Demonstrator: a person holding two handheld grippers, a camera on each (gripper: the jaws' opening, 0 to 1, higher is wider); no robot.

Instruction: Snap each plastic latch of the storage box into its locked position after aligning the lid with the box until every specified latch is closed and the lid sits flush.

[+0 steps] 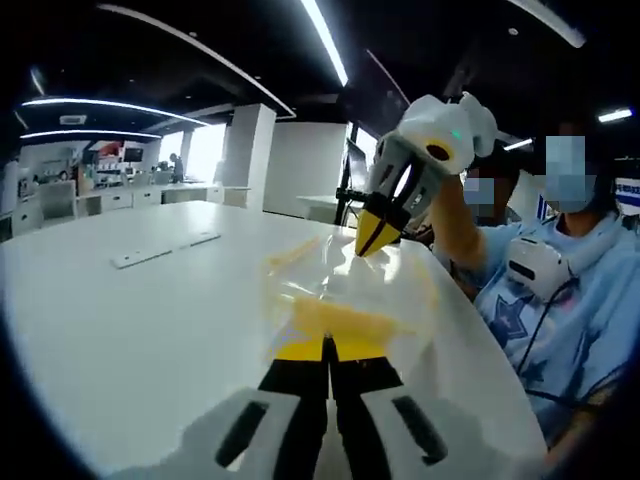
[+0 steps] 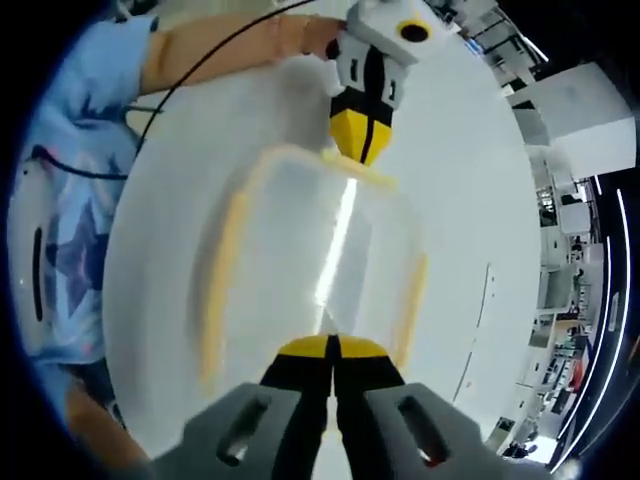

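Note:
A clear plastic storage box (image 2: 320,250) with its lid on lies on the white table (image 1: 130,330), between the two grippers. Yellow latches run along its long sides (image 2: 215,290) (image 2: 412,300). My left gripper (image 1: 326,352) is shut, its yellow tips against the yellow latch (image 1: 335,322) at the box's near end. In the right gripper view the same left gripper (image 2: 362,140) touches the far end. My right gripper (image 2: 331,350) is shut too and rests on the lid's near edge. In the left gripper view the right gripper (image 1: 378,238) points down onto the box's far end.
A person in a light blue shirt (image 1: 560,320) sits at the table's edge right beside the box. Two flat white strips (image 1: 165,250) lie further out on the table. Desks and a white pillar (image 1: 245,155) stand in the room behind.

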